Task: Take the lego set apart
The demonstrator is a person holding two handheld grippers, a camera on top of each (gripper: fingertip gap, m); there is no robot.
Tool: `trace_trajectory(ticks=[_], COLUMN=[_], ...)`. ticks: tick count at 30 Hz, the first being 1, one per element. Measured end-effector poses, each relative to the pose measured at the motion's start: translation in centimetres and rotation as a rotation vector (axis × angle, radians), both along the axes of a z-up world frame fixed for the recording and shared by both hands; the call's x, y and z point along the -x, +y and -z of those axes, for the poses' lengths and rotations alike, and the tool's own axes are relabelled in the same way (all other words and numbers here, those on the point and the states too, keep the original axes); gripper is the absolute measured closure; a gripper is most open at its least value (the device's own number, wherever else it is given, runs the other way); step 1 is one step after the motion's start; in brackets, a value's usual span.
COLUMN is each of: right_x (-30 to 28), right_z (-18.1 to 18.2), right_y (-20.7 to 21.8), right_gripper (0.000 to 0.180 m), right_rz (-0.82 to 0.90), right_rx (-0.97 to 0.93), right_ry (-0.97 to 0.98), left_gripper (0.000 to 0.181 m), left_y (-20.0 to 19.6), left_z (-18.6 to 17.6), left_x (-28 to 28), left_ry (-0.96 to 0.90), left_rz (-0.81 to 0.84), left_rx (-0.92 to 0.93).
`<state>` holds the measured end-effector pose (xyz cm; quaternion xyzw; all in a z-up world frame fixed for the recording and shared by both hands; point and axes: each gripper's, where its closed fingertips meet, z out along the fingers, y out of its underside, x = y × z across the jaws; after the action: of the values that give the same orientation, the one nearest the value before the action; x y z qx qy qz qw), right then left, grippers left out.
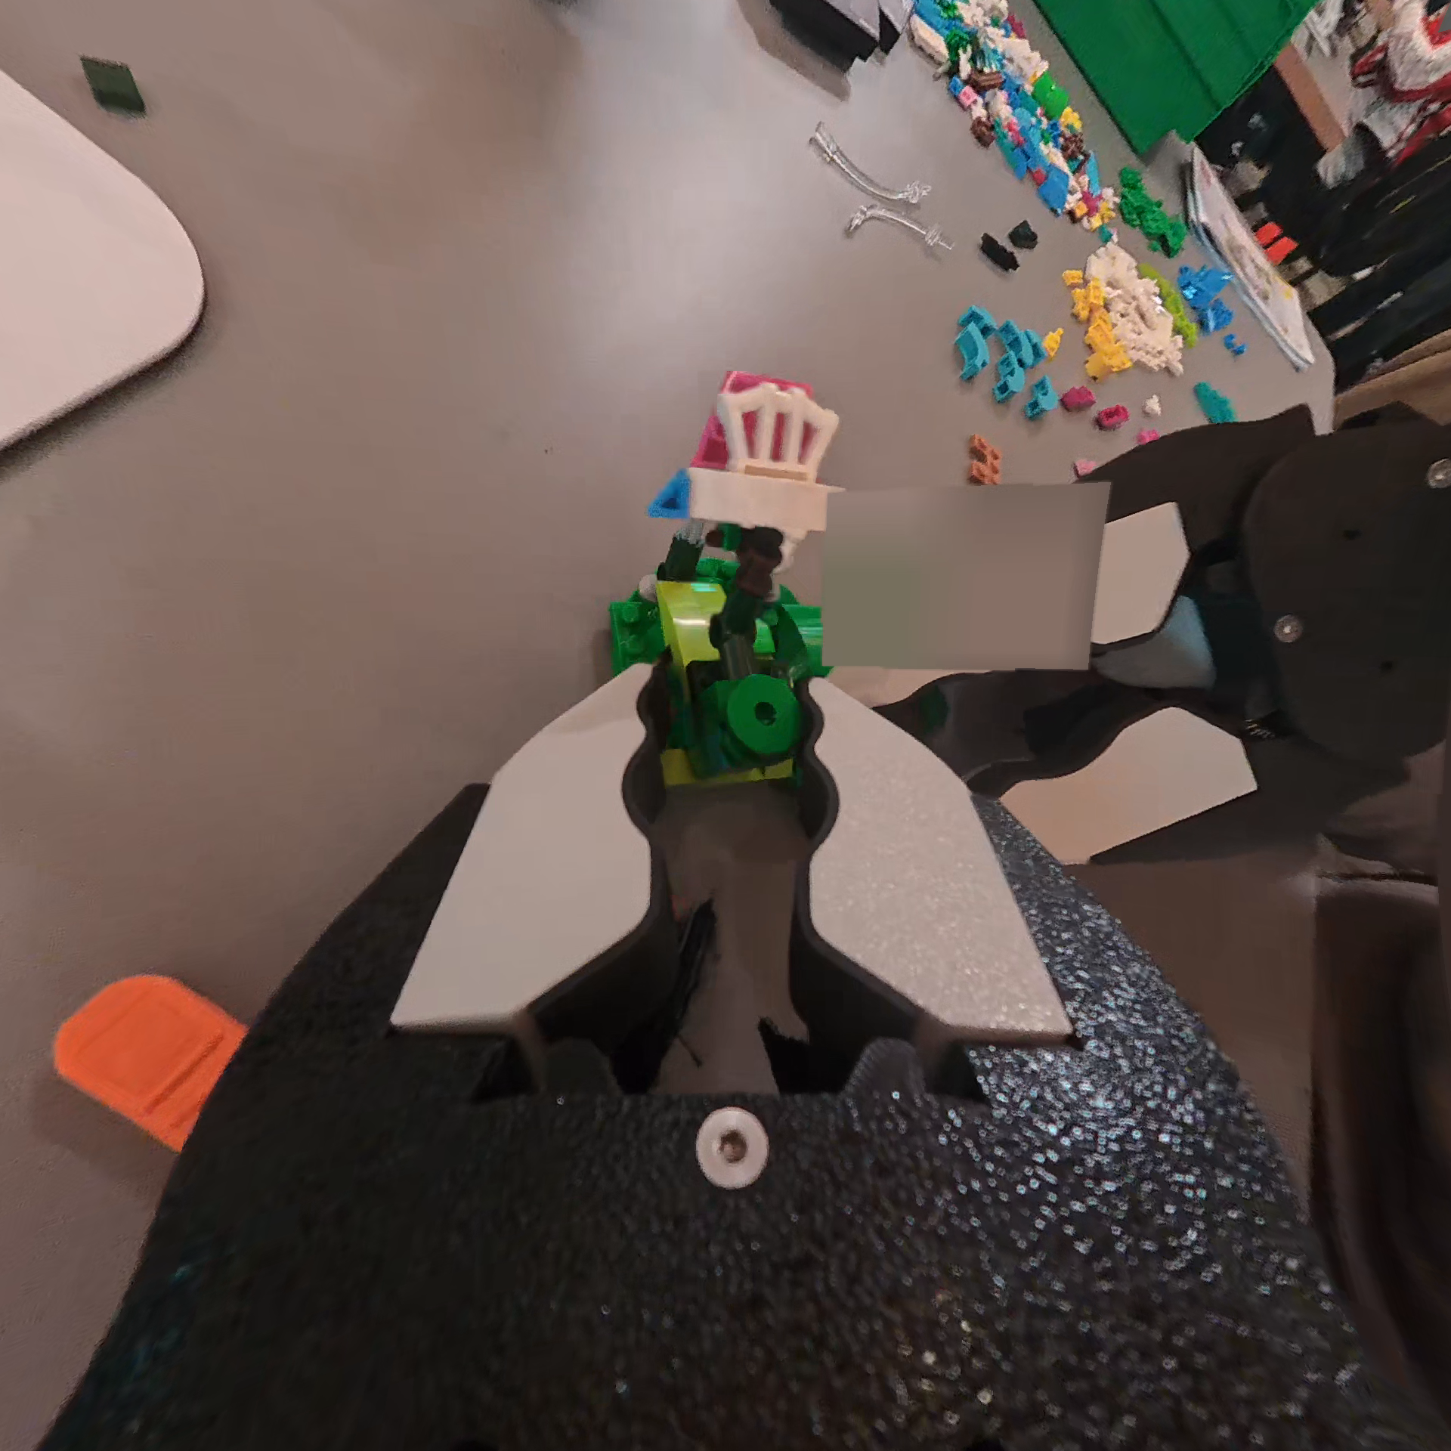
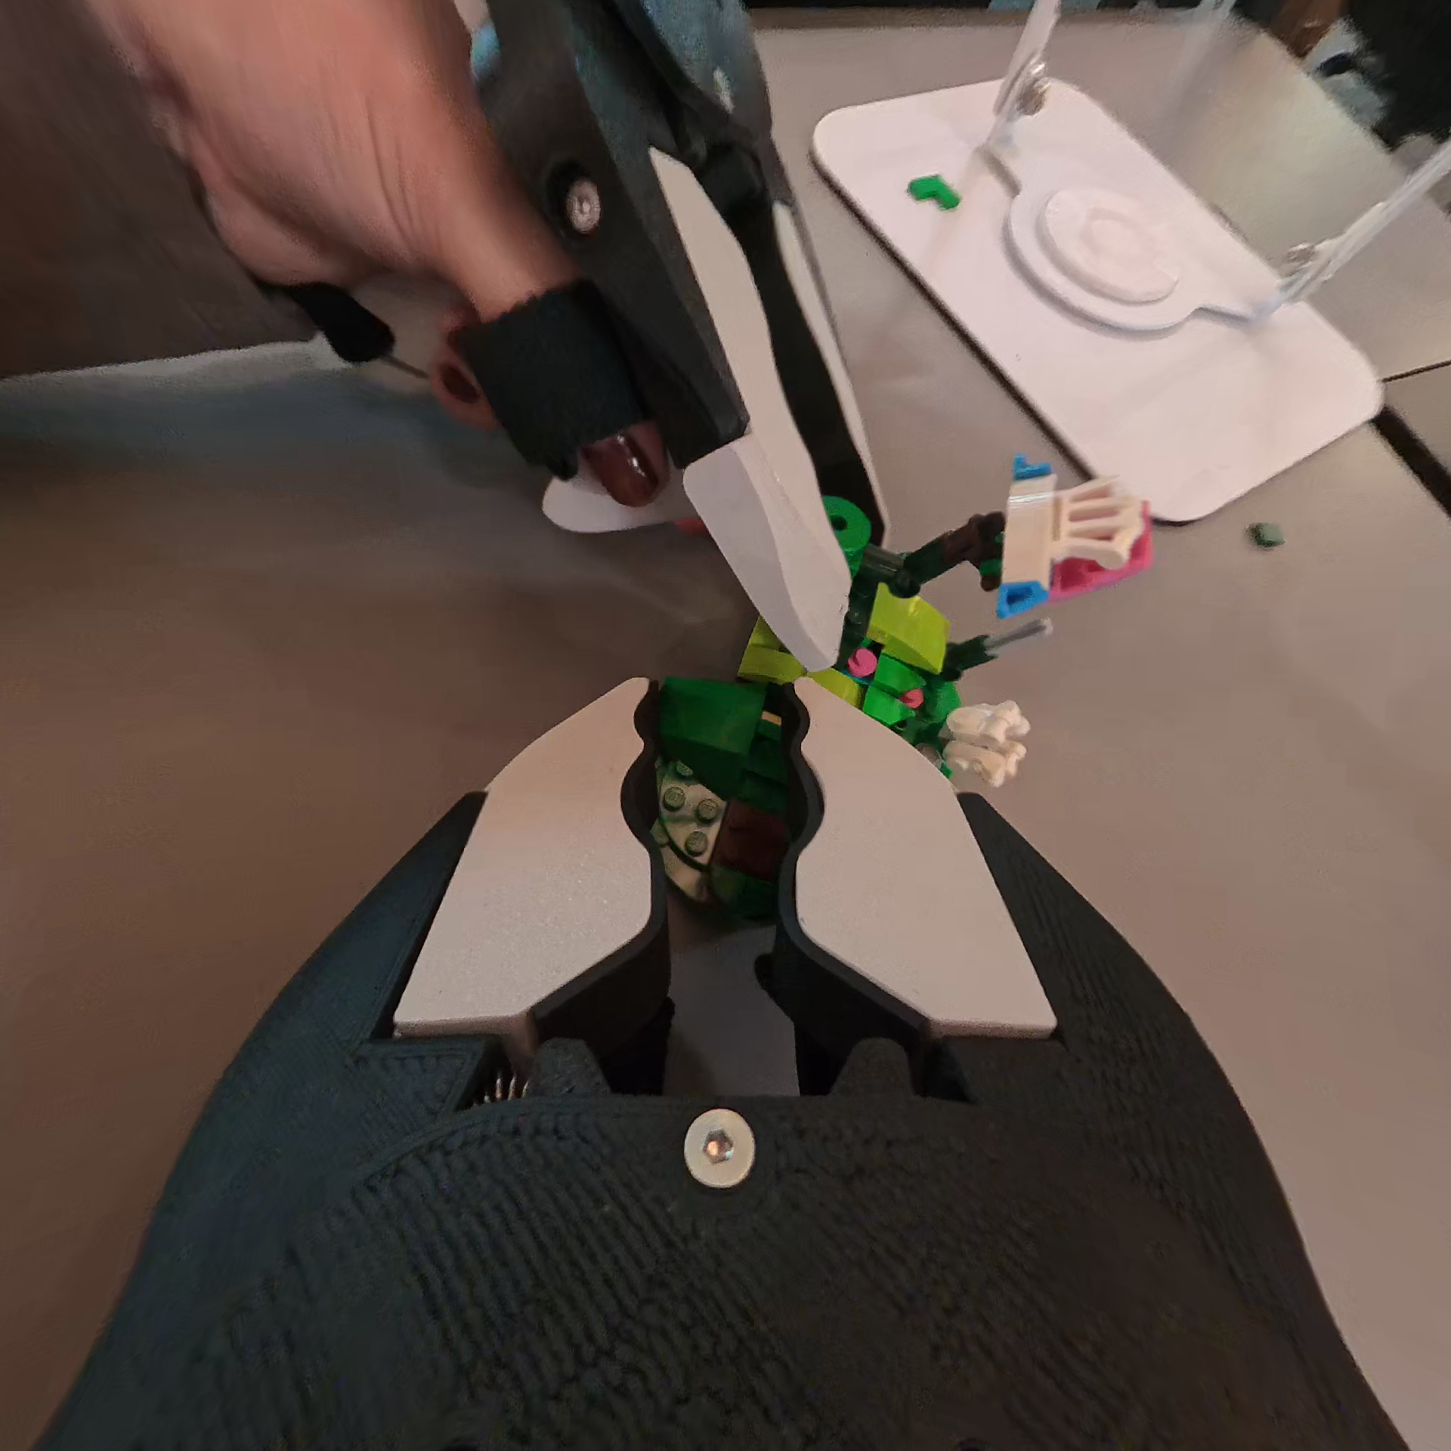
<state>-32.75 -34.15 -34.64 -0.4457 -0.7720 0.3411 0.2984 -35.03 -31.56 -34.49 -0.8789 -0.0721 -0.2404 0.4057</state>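
The lego set (image 1: 730, 628) is a green and lime clump with a dark stem that carries a white plate and a pink and white fence piece (image 1: 773, 447). My left gripper (image 1: 726, 683) is shut on the lime and green end with the round green piece. In the right wrist view my right gripper (image 2: 721, 687) is shut on the set's green base (image 2: 718, 785). The left gripper's fingers (image 2: 754, 502), held by a hand, come in from the upper left. The fence piece (image 2: 1076, 542) sticks out to the right. A grey patch hides part of the right gripper's fingers (image 1: 1131, 777).
Piles of loose coloured bricks (image 1: 1115, 314) and two clear curved pieces (image 1: 879, 188) lie at the far right of the grey table. A white stand base (image 2: 1099, 314) with clear uprights holds a green piece (image 2: 934, 192). An orange piece (image 1: 141, 1052) lies near left.
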Motion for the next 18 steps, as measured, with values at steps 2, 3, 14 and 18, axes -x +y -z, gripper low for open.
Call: trace_trajectory(ticks=[2,3,14,18], right_x=[-0.1,-0.2,-1.2,-0.8], right_z=[-0.5,-0.6,0.2,0.1], right_y=[0.6,1.1,1.1,1.6], right_gripper=[0.151,0.149,0.135,0.125], right_rz=[0.047,0.075,0.059,0.111], right_rx=[-0.014,-0.019,-0.028,-0.076], right_ry=[0.042,0.054,-0.015,-0.006], left_gripper=[0.150,0.150,0.151,0.152], left_y=[0.3,0.3,0.3,0.4], left_z=[-0.1,0.0,0.3,0.1], left_x=[0.1,0.2,0.3,0.6], left_ry=[0.039,0.065,0.118,0.118], left_rz=[-0.012,-0.013,-0.050,-0.101], left_rx=[-0.011,-0.005,0.004,0.016])
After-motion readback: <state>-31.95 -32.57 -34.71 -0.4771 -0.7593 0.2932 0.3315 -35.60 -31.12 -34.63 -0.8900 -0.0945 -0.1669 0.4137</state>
